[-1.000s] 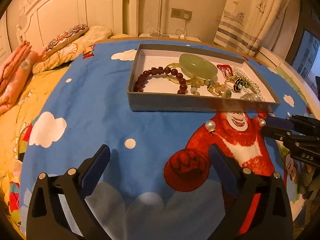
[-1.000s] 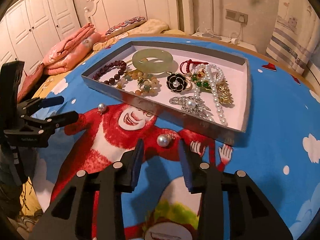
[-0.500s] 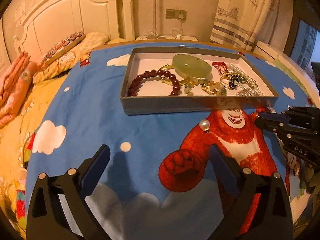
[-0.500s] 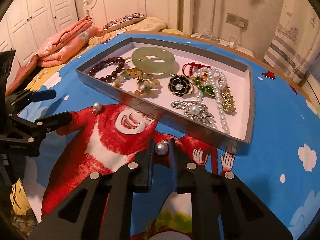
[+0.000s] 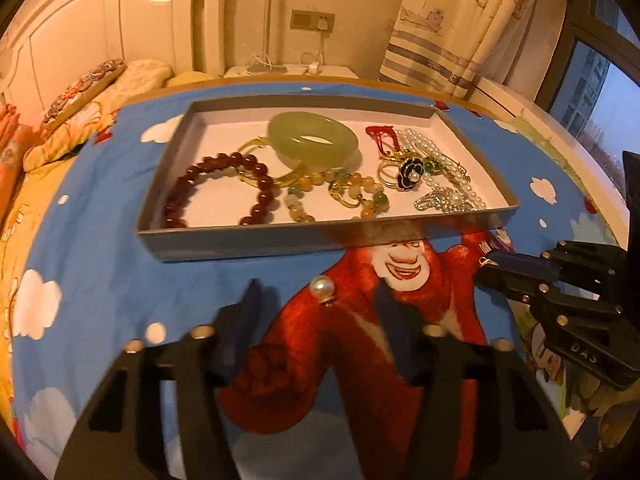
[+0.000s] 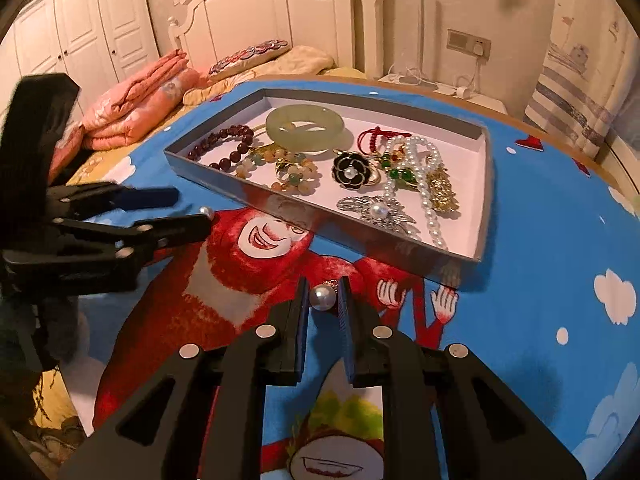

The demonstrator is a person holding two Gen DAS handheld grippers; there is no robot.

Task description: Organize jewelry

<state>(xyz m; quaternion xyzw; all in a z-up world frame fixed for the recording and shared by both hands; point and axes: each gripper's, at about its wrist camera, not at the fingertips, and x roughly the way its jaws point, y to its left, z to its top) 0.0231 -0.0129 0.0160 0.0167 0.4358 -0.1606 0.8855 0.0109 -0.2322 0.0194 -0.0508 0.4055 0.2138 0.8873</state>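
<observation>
Two pearl earrings are lying loose on the blue cartoon cloth covering the worktop [image 6: 560, 208], both just outside the grey tray [image 5: 248, 246]. The right pearl earring [image 6: 323, 297] is sitting between the fingers of the right claw [image 6: 323, 300], which are narrowed close around it; whether the pads are actually pressing on the pearl is hard to tell, and it appears to be resting on the cloth rather than lifted. The left pearl earring [image 5: 322, 287] is lying near the tray's front wall, with the left claw [image 5: 316, 304] standing open and straddling it, fingers well apart on either side.

Most of the sorting is looking finished. Inside the tray are lying the jade bangle [image 5: 313, 140], the dark red bead bracelet [image 5: 224, 184], a mixed stone bracelet [image 5: 340, 196], a black flower brooch [image 6: 352, 170], a pearl necklace [image 6: 420, 176] and a silver brooch [image 6: 376, 212].

What is remaining, by my judgement, is gripping and carrying these two earrings over the low wall into the tray, the right one seeming closer to pickup.
</observation>
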